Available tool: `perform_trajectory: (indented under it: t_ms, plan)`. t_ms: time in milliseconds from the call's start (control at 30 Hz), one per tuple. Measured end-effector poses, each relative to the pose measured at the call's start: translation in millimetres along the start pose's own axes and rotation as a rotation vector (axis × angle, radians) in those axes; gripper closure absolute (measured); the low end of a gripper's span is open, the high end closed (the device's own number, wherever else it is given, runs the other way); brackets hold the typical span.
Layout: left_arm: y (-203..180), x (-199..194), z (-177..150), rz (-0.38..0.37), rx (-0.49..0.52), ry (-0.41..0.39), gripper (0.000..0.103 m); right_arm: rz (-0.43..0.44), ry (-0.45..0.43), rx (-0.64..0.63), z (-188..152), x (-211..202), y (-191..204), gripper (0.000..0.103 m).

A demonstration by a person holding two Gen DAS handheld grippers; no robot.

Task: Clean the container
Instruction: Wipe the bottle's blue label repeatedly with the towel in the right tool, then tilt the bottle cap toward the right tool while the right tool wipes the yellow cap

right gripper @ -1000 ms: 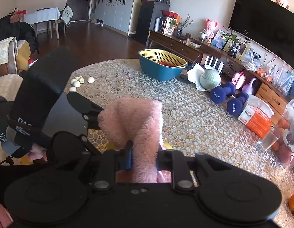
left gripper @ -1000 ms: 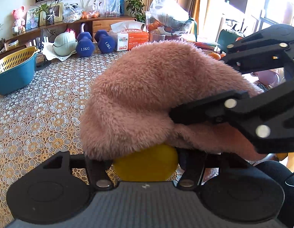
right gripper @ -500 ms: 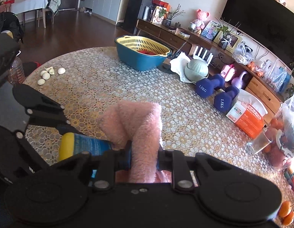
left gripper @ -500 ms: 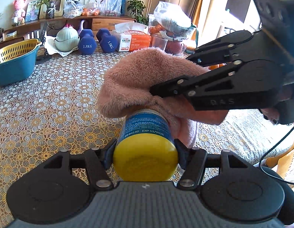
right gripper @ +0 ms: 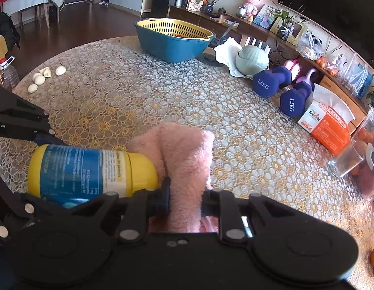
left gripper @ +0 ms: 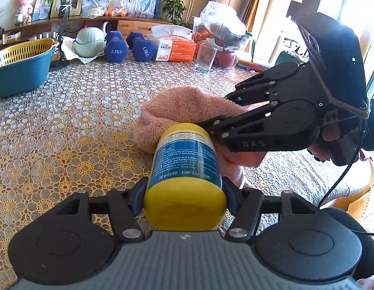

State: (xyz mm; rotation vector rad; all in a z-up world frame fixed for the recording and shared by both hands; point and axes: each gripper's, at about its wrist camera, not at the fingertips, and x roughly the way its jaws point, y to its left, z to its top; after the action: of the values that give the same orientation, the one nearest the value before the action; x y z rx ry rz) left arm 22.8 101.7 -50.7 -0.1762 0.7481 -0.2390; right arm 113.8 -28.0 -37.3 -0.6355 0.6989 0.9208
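Pink cloth (right gripper: 187,159) in the right tool (right gripper: 185,198) hides the container's (left gripper: 184,169) far end.

A blue basin (right gripper: 174,46), two dumbbells (right gripper: 283,89) and a tissue pack (right gripper: 329,128) line the table (right gripper: 138,101).

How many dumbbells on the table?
2 blue dumbbells, side by side at the far edge: one beside the green bowl, the other against the tissue pack. More may be hidden.
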Motion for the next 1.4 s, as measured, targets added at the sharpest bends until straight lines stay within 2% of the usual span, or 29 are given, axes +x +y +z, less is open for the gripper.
perform_trajectory:
  t_ms: [167, 467, 567, 633, 800, 1167, 1400]
  plan:
    - [-5, 3, -5, 0.015, 0.039, 0.003, 0.040, -0.031, -0.013, 0.012, 4, -9, -2, 0.084]
    - [-18, 6, -15, 0.069, 0.133, -0.007, 0.040, -0.076, -0.078, 0.117, -15, -69, -10, 0.084]
    - [-24, 6, -17, 0.100, 0.164, -0.011, 0.034, -0.086, -0.089, 0.130, -24, -86, -5, 0.084]
    - [-28, 4, -18, 0.110, 0.177, -0.018, 0.026, -0.091, -0.101, 0.133, -28, -96, -1, 0.084]
    - [-36, 1, -20, 0.135, 0.213, -0.023, 0.021, -0.088, -0.125, 0.131, -35, -115, 13, 0.084]
    - [-42, -14, -30, 0.220, 0.260, -0.042, 0.021, -0.054, -0.095, 0.064, -21, -79, 49, 0.084]
    - [-46, -29, -35, 0.262, 0.333, -0.101, 0.020, -0.045, -0.091, 0.064, -5, -59, 49, 0.083]
